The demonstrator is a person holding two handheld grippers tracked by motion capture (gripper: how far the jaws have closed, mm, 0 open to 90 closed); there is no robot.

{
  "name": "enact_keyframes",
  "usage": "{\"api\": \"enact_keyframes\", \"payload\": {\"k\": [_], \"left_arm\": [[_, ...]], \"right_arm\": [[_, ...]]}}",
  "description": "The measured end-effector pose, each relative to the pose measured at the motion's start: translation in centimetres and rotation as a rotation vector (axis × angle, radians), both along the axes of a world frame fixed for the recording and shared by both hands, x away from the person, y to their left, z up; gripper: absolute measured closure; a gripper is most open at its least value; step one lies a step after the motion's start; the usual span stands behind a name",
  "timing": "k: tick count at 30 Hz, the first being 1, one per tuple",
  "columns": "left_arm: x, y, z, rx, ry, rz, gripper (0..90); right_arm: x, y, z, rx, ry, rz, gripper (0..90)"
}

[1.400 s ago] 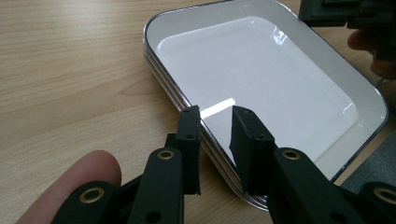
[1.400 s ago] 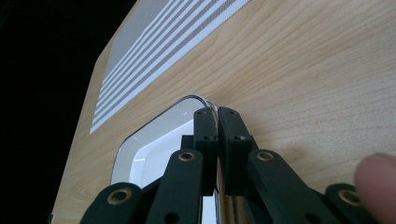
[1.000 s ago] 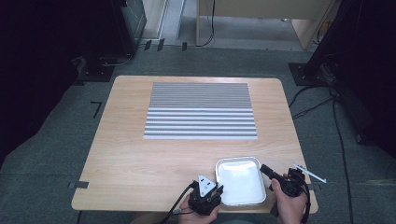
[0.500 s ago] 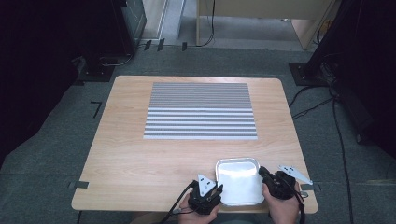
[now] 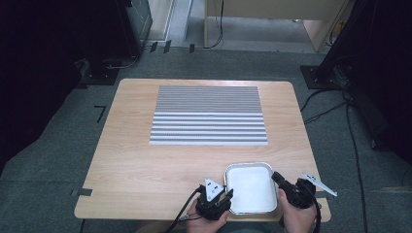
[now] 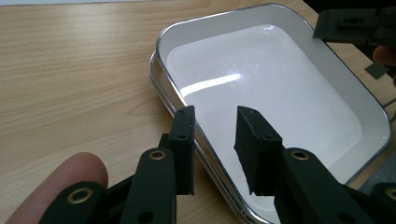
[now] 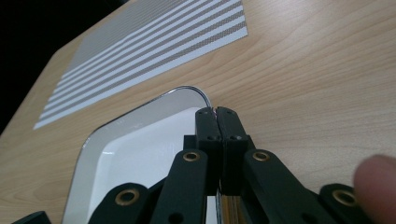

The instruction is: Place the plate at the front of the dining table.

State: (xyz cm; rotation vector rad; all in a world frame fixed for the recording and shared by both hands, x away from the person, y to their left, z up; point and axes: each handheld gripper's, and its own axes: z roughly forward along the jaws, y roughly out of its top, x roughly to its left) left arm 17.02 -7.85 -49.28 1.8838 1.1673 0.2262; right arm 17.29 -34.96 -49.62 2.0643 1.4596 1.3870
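My right claw (image 7: 216, 113) pinches the tray (image 5: 250, 188) rim on its right side; my left claw (image 6: 215, 140) has just been opening, straddling its left rim; the tray sits on the desk (image 5: 145, 160) near edge, not yet lifted.

In the right gripper view, the pressed-together jaws of the right gripper (image 7: 216, 112) hide the rim of the white tray (image 7: 140, 135) where they meet it — whether the rim is pinched cannot be told. The tray's near end is cut off by the bottom edge. In the left gripper view, the left gripper (image 6: 215, 122) covers part of the tray's near rim.
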Motion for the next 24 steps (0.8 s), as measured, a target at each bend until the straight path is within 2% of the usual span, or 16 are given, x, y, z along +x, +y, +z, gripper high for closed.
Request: {"api": "enact_keyframes", "payload": {"k": [1, 3, 8, 16, 24], "left_arm": [[0.00, 0.00, 0.00, 0.000, 0.000, 0.000, 68.4], [0.32, -0.12, 0.07, 0.002, 0.001, 0.007, 68.4], [0.88, -0.48, -0.41, 0.010, 0.025, 0.008, 68.3], [0.67, -0.68, -0.37, 0.015, 0.005, 0.014, 68.4], [0.73, -0.77, -0.33, -0.004, 0.014, 0.010, 67.4]], "right_arm": [[0.00, 0.00, 0.00, 0.000, 0.000, 0.000, 90.0], [-0.03, -0.25, -0.07, 0.038, 0.006, -0.006, 90.0], [0.16, -0.39, -0.35, 0.053, 0.024, 0.000, 90.0], [0.23, -0.59, -0.51, 0.056, 0.026, 0.013, 90.0], [0.18, -0.69, -0.50, 0.061, 0.019, 0.010, 90.0]]}}
